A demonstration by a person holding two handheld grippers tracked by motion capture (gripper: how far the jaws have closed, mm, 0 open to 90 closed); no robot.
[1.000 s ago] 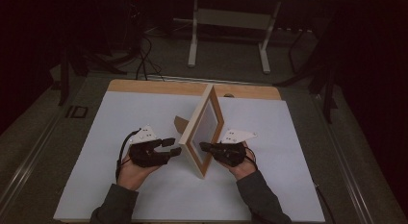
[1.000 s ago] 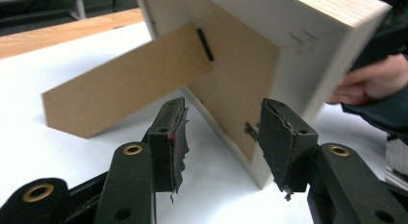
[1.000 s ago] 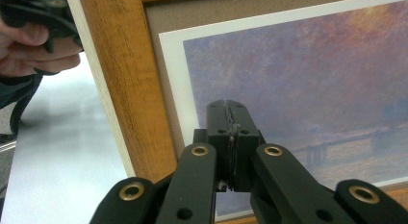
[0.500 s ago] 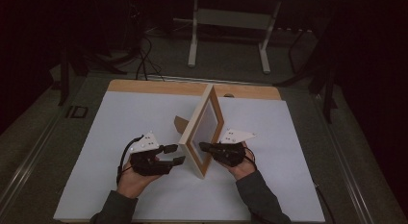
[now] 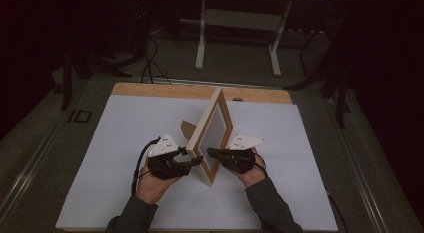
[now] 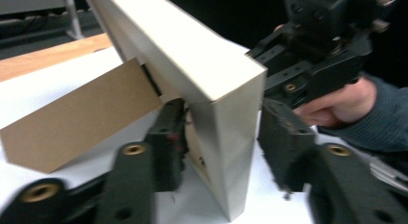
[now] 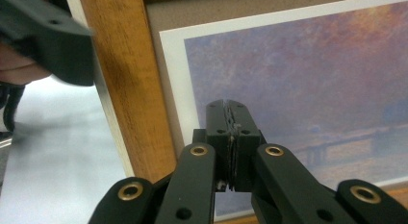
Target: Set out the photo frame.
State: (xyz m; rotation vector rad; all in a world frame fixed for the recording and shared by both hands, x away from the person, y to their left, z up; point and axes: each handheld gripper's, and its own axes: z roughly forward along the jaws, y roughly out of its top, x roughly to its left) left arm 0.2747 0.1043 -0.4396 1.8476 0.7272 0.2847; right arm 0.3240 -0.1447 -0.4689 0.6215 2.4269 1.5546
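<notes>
The wooden-framed picture (image 5: 214, 135) was stood upright on the white table (image 5: 100, 193); its near edge was straddled by the left hand-held gripper (image 6: 223, 142), jaws just closing, while the right hand-held gripper (image 7: 230, 137) was pressed together against its print

The only readable marking is the pair of dark letters "ID" (image 5: 79, 116), which stands on the grey floor strip just left of the white-topped desk (image 5: 125, 143).

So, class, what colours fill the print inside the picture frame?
Hazy purple, blue and pink with orange tints on the print, best in the right gripper view.
</notes>
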